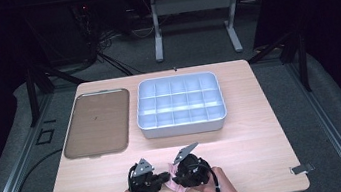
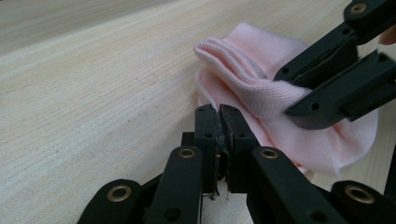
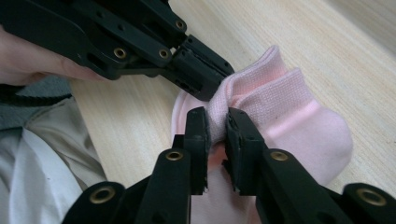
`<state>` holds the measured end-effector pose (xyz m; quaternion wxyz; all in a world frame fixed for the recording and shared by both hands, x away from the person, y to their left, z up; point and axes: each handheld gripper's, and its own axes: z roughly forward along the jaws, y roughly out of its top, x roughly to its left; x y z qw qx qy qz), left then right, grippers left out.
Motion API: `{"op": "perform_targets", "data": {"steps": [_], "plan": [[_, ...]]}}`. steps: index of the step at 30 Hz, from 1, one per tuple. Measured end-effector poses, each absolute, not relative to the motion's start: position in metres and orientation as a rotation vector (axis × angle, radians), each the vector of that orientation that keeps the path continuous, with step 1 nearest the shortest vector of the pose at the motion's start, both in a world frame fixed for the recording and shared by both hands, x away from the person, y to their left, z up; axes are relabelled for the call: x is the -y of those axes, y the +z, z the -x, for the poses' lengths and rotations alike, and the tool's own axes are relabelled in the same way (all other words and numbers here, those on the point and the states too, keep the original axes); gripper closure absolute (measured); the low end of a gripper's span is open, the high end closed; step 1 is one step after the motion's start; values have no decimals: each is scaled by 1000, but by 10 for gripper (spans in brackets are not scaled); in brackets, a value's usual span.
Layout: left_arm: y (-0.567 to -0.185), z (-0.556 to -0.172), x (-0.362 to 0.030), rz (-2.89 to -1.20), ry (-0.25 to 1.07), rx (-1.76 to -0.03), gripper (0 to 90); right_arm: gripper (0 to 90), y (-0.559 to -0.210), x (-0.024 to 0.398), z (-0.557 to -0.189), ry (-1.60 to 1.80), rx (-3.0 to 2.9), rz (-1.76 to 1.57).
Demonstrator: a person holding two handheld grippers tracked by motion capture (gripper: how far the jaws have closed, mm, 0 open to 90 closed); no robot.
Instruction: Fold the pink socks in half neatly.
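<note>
I have the pink sock [image 3: 280, 116] pinched in both grippers at the table's near edge: my right gripper [image 3: 217, 123] clamps its ribbed cuff, my left gripper [image 2: 219, 114] grips thin fabric just beside. Beyond them stand a white divided tray [image 1: 182, 124] and a brown tray [image 1: 96, 124], well apart.

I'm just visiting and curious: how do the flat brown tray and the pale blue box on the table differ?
The brown tray is flat and shallow with one undivided surface; the pale blue box has taller walls and is split into many small compartments. The tray sits to the left in the high view, the box to the right of it. The tray is dark brown, the box light blue-white. Both are rounded rectangles resting on the wooden table, and both look empty.
</note>
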<state>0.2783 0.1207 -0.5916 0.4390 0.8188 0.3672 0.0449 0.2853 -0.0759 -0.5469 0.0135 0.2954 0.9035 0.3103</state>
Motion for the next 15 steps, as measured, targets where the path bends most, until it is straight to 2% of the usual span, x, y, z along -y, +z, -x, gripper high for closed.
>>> {"op": "perform_targets", "data": {"steps": [3, 8, 15], "plan": [[-592, -278, -121, -2035, 112, -912, 862, 619, -547, 76, -286, 964, -2835, -906], [-591, -278, -121, -2036, 114, -915, 862, 520, -539, 83, -281, 1027, -2813, -868], [-592, -278, -121, -2033, 112, -913, 862, 534, -527, 105, -283, 1001, -2714, -905]]}}
